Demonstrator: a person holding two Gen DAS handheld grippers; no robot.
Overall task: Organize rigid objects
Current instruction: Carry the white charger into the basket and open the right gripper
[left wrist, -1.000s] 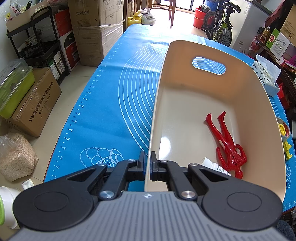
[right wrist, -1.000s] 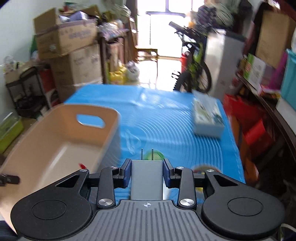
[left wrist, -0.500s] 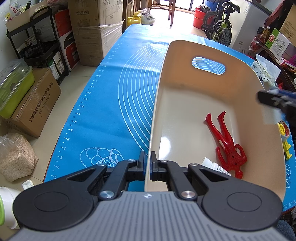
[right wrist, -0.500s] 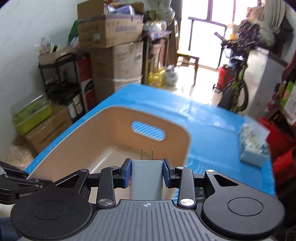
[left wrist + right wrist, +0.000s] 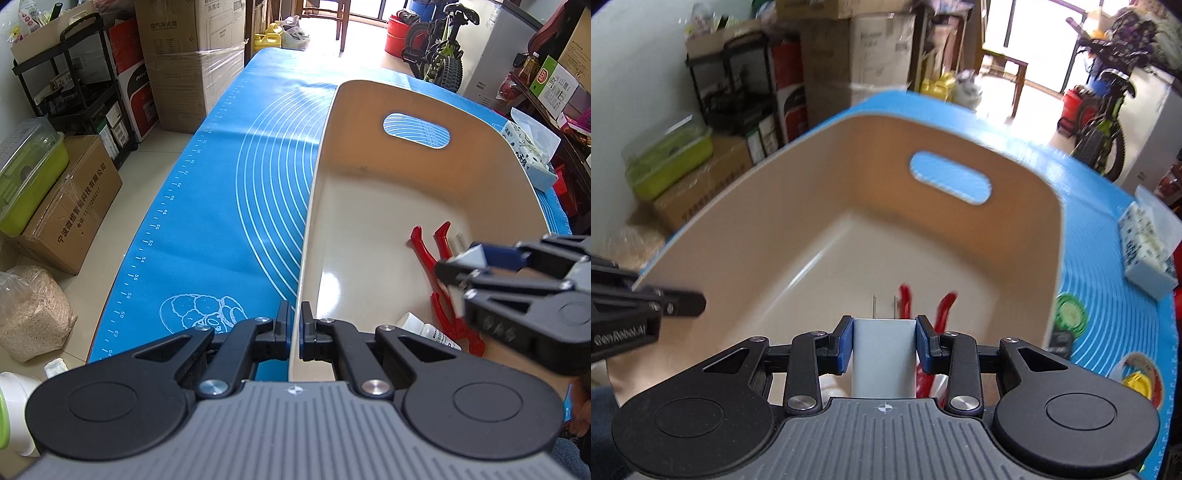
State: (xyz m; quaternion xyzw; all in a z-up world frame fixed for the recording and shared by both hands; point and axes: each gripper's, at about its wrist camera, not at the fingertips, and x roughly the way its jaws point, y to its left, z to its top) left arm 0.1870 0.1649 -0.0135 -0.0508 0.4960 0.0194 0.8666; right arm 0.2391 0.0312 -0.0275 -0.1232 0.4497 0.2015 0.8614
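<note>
While our left gripper (image 5: 294,334) clamped the near wall of the beige bin (image 5: 369,155), our right gripper (image 5: 884,341) held a white charger (image 5: 884,360) pinched between its pads — prongs forward, above the bin's floor. Beyond it lay a red figure (image 5: 439,258) and a white tube (image 5: 428,328) — farther off, the blue mat (image 5: 229,206).

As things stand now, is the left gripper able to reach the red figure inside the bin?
Probably not. The left gripper is shut on the wall of the beige bin, and the right gripper, holding a white charger, hangs directly above the red figure.
</note>
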